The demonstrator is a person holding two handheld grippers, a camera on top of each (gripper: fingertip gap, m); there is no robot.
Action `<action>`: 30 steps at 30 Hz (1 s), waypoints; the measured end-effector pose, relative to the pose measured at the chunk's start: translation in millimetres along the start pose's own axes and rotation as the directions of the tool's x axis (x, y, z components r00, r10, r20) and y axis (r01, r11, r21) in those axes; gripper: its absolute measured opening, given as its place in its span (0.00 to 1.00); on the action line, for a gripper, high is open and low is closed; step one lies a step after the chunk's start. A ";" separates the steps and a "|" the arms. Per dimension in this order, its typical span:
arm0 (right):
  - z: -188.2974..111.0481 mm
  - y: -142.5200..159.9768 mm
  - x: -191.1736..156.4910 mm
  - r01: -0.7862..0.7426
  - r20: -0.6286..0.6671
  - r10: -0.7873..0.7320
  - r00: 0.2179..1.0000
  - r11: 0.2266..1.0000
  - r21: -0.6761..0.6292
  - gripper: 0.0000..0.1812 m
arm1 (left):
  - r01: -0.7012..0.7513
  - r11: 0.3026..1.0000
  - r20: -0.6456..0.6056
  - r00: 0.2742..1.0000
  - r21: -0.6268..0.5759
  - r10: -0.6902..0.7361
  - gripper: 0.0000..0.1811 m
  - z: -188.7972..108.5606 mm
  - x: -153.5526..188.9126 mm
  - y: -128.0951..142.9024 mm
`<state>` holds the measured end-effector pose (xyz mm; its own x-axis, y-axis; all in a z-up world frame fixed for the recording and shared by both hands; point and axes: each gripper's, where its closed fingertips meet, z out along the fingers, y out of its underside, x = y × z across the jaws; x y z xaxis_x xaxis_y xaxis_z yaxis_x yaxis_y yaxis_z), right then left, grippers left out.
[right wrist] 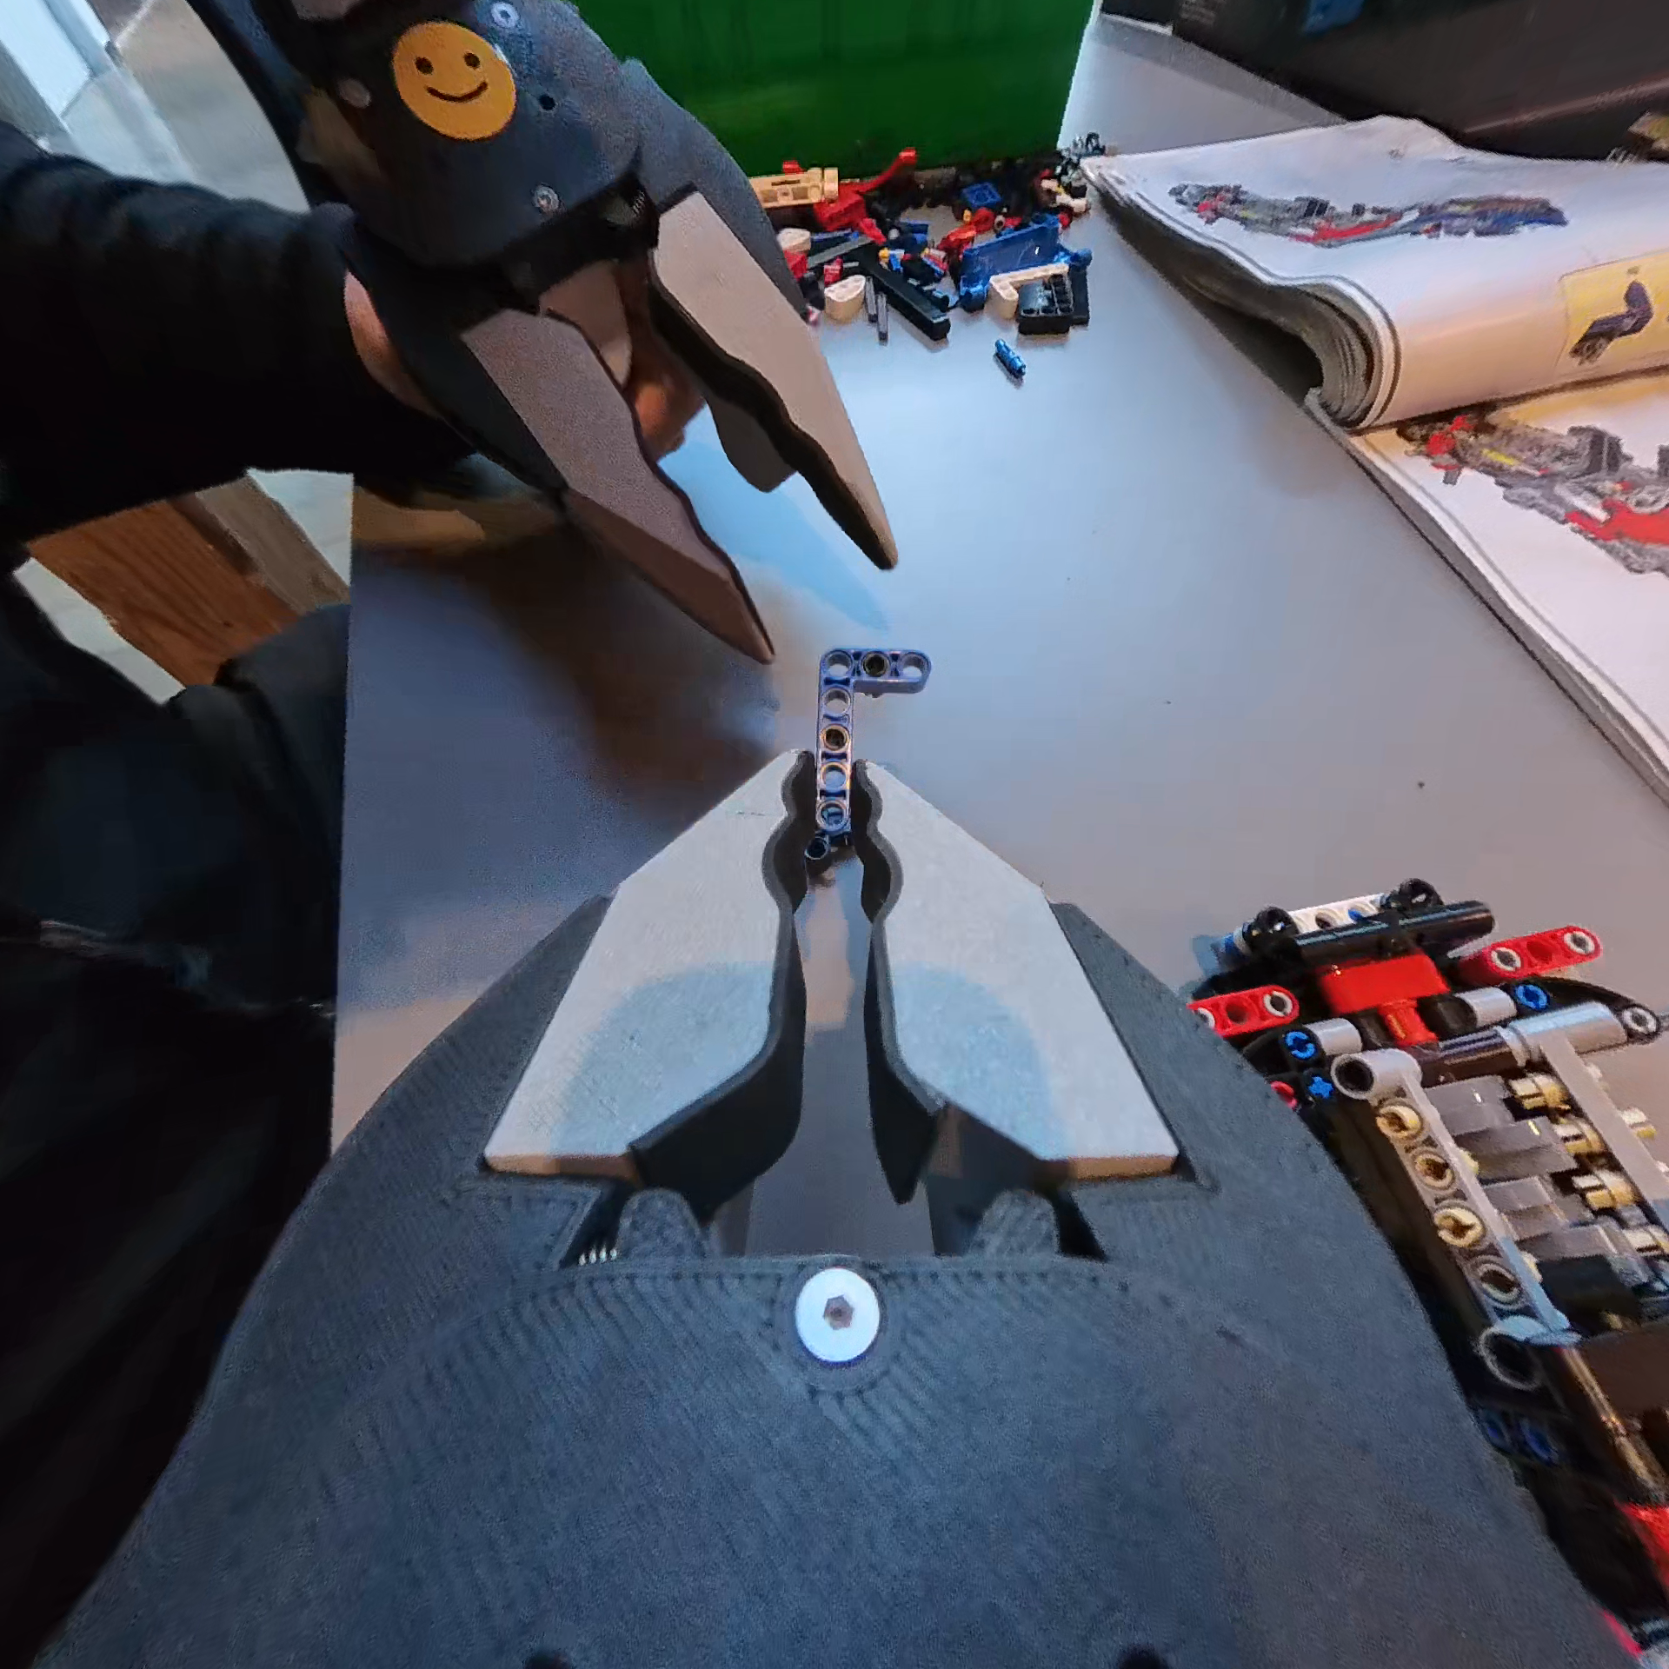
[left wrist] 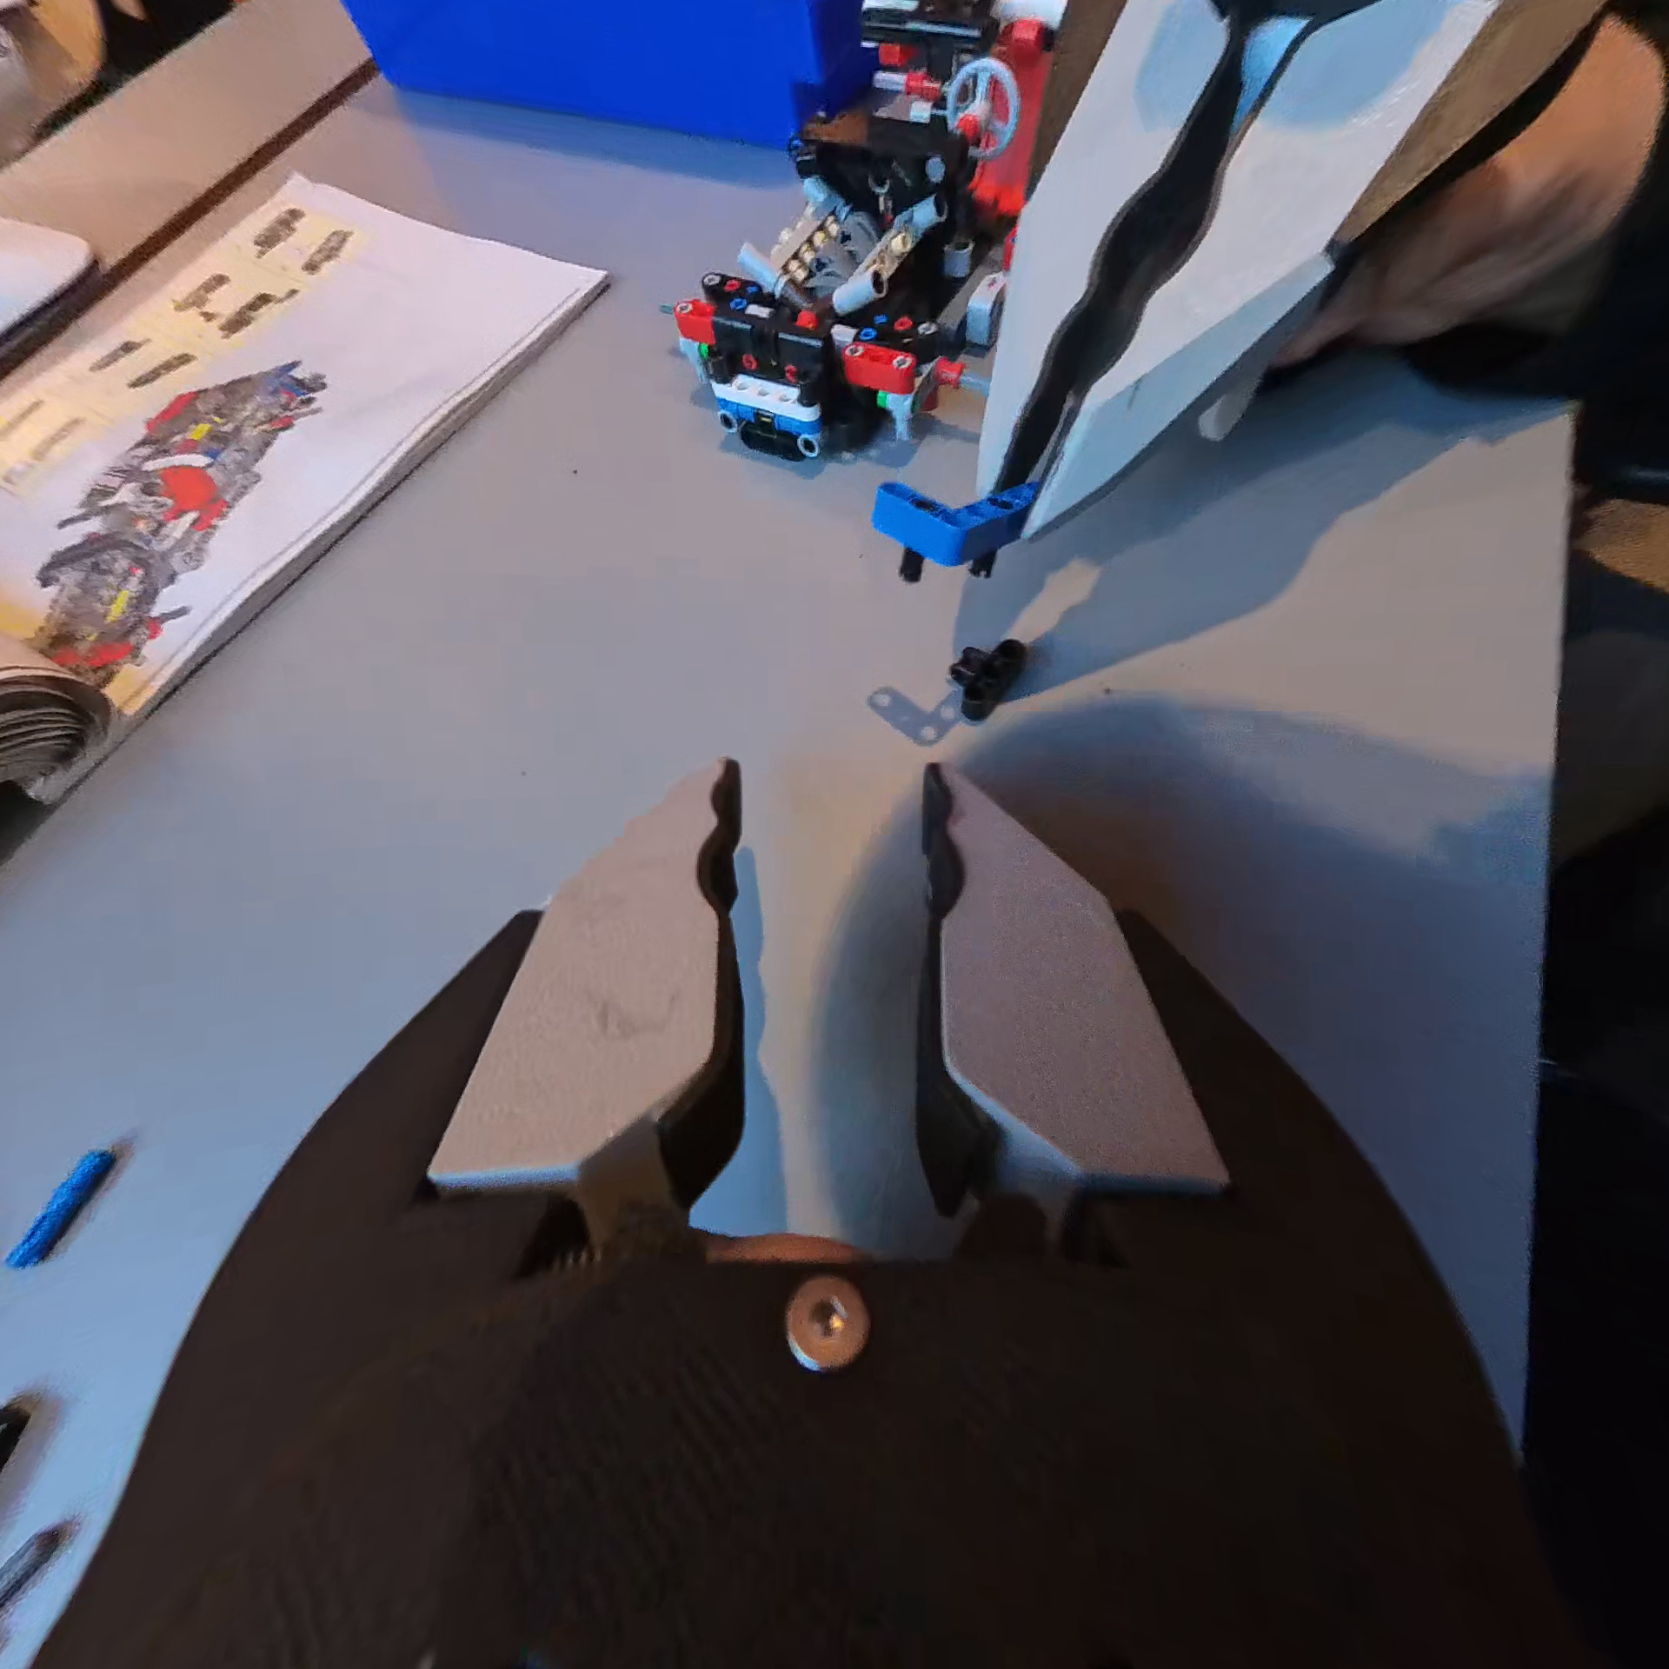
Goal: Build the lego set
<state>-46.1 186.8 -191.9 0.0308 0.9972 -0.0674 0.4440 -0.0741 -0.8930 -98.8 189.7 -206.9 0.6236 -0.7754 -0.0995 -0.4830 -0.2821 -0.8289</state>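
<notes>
1. Presently, right claw [right wrist: 833, 795] pinches blue beam [right wrist: 844, 731] above counter [right wrist: 1174, 632]; left claw [left wrist: 831, 777] spread, holding nothing.
2. Likely step: fit black connector [left wrist: 986, 673] or carry beam to model [left wrist: 849, 298]; keep beam level, pins down.
3. Manual [left wrist: 271, 406] bounds one side, counter edge the other; open room between.

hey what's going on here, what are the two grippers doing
A person is building a lego set with two handheld grippers. The right gripper is shut on a blue L-shaped beam, held above the grey table. The left gripper is open and empty, near a small black connector. The half-built model and the open instruction booklet lie close by.
</notes>
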 end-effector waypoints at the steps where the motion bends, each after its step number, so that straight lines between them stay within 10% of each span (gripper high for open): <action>1: 0.6 0.4 1.0 -0.015 0.008 0.015 1.000 1.000 -0.005 0.02 | 0.016 1.000 -0.028 0.999 0.000 -0.016 0.19 1.1 0.4 -0.4; 15: -12.3 -14.6 17.1 -0.216 0.104 0.204 0.973 0.969 0.119 0.02 | 0.044 0.997 -0.164 0.986 0.070 -0.032 0.15 12.0 -2.0 -19.2; 30: 6.8 6.8 -0.5 -0.007 0.050 0.010 0.999 0.998 -0.065 0.02 | -0.021 0.982 -0.276 0.958 0.186 0.073 0.18 10.1 18.4 -38.9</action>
<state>-49.1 185.7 -201.0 -0.0091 0.9951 -0.0987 0.5011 -0.0809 -0.8616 -62.4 192.1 -182.0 0.3928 -0.9196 -0.0041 -0.3734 -0.1554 -0.9145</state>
